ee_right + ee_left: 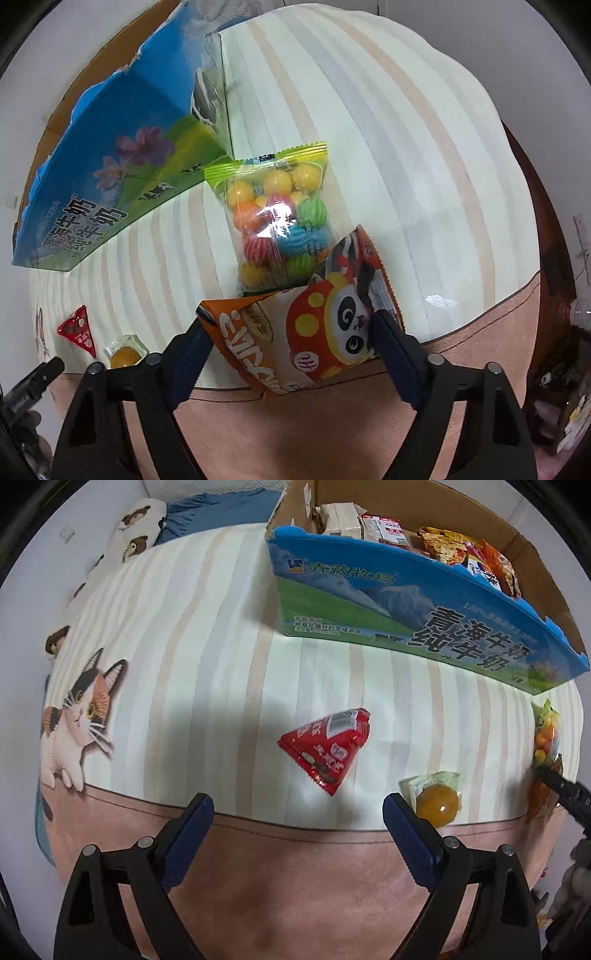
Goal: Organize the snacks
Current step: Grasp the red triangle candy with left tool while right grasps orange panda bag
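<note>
The right claw point(291, 332) brackets the orange panda snack packet point(317, 328): both blue pads touch its edges, one at the packet's left corner and one at its right side. It looks like a grip, though whether the packet is truly pinched or only framed I cannot tell for sure. The packet's long axis runs across the claw, from lower left to upper right, and its far corner overlaps the bag of coloured candy balls point(277, 218), which lies just beyond on the striped bed cover point(406, 147) with its long axis pointing away from the claw.

The left claw point(297, 812) stands wide and holds nothing. The red triangular packet point(327, 749) lies just ahead of it, between the lines of the two pads and slightly right of centre, one point aimed back toward the claw. The orange jelly cup point(437, 805) sits against the right-hand pad.

The milk carton box point(406, 620) (the likely destination) lies beyond both claws.

Only the left view looks into the box, where snacks already lie; only the right view shows the panda packet's face and both contacts on it.
</note>
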`<state>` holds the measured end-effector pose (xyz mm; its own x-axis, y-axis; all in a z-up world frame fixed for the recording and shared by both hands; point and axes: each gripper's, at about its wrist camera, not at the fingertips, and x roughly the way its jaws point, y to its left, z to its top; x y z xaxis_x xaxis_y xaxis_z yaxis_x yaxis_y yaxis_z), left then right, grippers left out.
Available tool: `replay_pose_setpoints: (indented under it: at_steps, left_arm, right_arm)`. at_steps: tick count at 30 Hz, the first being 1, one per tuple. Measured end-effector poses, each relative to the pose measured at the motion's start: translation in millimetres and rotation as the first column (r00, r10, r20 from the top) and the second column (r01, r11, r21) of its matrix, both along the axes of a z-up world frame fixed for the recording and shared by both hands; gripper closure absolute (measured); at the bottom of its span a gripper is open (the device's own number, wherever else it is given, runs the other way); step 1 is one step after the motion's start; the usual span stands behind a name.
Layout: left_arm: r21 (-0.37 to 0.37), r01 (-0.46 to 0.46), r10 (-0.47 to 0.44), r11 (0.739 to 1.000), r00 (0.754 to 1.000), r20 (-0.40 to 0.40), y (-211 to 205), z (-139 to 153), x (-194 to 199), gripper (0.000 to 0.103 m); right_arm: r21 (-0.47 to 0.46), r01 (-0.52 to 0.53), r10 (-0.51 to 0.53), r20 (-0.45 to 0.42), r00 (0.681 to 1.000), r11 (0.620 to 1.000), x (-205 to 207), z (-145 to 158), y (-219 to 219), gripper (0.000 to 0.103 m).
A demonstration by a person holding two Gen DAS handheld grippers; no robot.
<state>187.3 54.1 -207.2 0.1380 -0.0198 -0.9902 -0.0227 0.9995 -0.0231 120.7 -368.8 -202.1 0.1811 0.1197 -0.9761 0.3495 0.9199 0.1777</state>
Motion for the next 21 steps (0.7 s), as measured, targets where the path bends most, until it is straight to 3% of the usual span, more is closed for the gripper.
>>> replay_pose_setpoints:
  at_steps: [4,9,10,11,12,14,16,21]
  left_arm:
    - [-0.065,-0.025,0.022,0.998,0.999,-0.043,2,-15,18,0.009]
    - [-0.079,0.015,-0.022,0.997,0.996,-0.085,-10,-41,42,0.012]
    - [-0.081,0.022,-0.03,0.996,0.995,-0.091,-13,-46,46,0.019]
    - [-0.08,0.02,-0.027,0.997,0.995,-0.095,-14,-51,49,0.041]
    - [-0.073,0.015,-0.022,0.997,0.995,-0.1,-14,-55,51,0.052]
    - [-0.076,0.0,-0.007,0.997,0.995,-0.095,-12,-56,51,0.053]
    - [-0.09,-0.012,0.004,0.996,0.996,-0.086,-9,-54,48,0.054]
    - [-0.149,-0.08,0.062,0.986,0.991,-0.12,10,-52,9,0.055]
  right_arm:
    - [0.0,-0.041,0.041,0.011,0.999,0.999,-12,11,3,0.032]
    - [0.012,-0.146,0.147,-0.011,0.989,0.989,-26,18,25,0.033]
    - [0.016,-0.152,0.153,-0.017,0.988,0.988,-27,18,27,0.033]
    - [0.027,-0.142,0.143,-0.025,0.989,0.989,-29,17,26,0.033]
    - [0.05,-0.115,0.116,-0.026,0.993,0.992,-30,17,22,0.03]
    - [0.108,-0.048,0.052,-0.036,0.998,0.993,-33,15,12,0.02]
    - [0.194,0.042,-0.036,-0.035,0.999,0.98,-42,15,-3,0.019]
    - [0.345,0.281,-0.288,-0.034,0.957,0.895,-66,11,-36,0.016]
